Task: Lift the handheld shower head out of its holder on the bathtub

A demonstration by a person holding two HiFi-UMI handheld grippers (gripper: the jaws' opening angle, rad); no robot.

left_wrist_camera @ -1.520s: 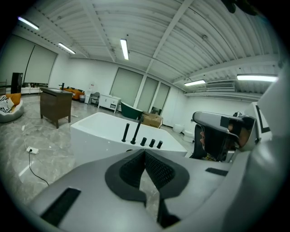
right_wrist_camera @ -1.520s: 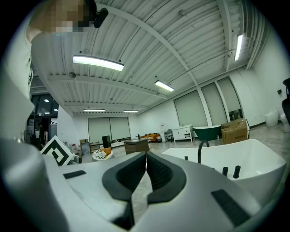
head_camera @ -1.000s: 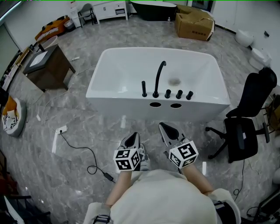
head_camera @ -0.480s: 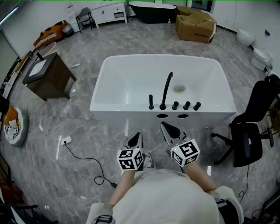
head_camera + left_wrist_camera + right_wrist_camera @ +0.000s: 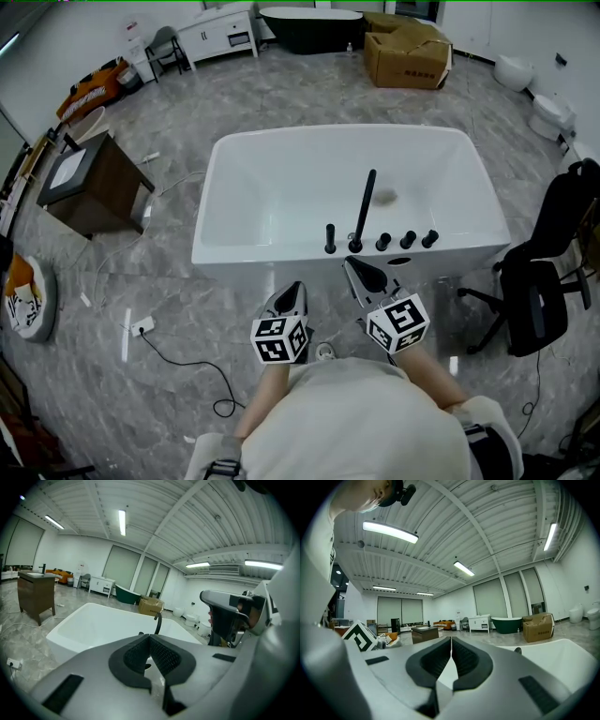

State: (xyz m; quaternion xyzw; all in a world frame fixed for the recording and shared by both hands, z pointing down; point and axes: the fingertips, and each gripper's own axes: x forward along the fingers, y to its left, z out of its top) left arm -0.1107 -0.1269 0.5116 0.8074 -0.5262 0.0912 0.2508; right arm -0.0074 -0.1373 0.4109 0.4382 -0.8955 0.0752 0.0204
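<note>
Two claws, both pinched closed and carrying nothing: left claw (image 5: 292, 290), right claw (image 5: 356, 270). Just ahead of them, roughly between the two, the handheld shower head (image 5: 330, 238) stands upright in its holder on the near rim of the glossy white bathtub (image 5: 242, 255), beside the curved spout (image 5: 365, 208). It looks like a slim, stiff, matte-black wand, probably smooth and slippery, with hose drag below. Best hold: mid-shaft, drawn straight up.
</note>
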